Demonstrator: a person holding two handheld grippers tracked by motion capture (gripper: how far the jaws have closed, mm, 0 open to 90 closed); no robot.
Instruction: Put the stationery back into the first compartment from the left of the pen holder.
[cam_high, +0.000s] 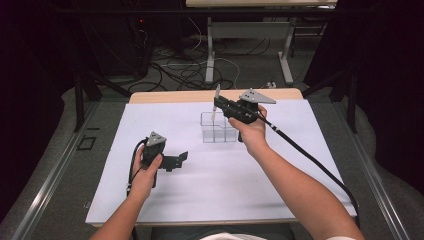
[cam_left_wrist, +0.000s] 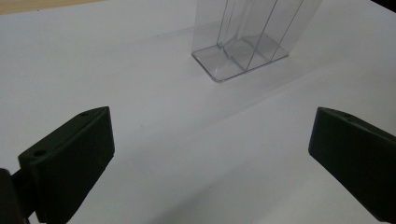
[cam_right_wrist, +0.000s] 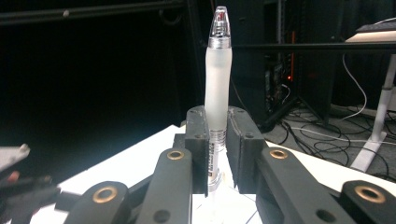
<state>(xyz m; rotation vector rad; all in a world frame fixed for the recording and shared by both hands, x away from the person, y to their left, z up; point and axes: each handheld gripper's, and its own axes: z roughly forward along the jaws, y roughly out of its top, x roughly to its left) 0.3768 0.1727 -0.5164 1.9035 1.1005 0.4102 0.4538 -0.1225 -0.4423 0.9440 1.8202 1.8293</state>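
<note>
The right gripper (cam_high: 220, 106) sits just above centre in the high view, its jaws pinching a frosted pen (cam_right_wrist: 217, 88) that stands upright between them, clear tip up. Directly beneath, the lower end of the pen hangs over the clear holder (cam_high: 218, 128), a compartmented acrylic box at the middle of the white mat (cam_high: 165, 195). The left gripper (cam_high: 181, 158) rests low at centre left of the high view, jaws spread with nothing between them, well apart from the holder, which its own view shows at top centre (cam_left_wrist: 247, 42).

The likeliest failure is a miss at the rim: the holder's walls and dividers are transparent and hard to read, so the pen's end could land on an edge or a partition instead of dropping into a cell. Pushing down then would probably tip or slide the light, unbraced box, since no hand steadies it. The grip is narrow and low on the barrel, so a knock at the bottom could swing the pen in the jaws. Letting go while it is too high risks the pen bouncing out or toppling the holder.
</note>
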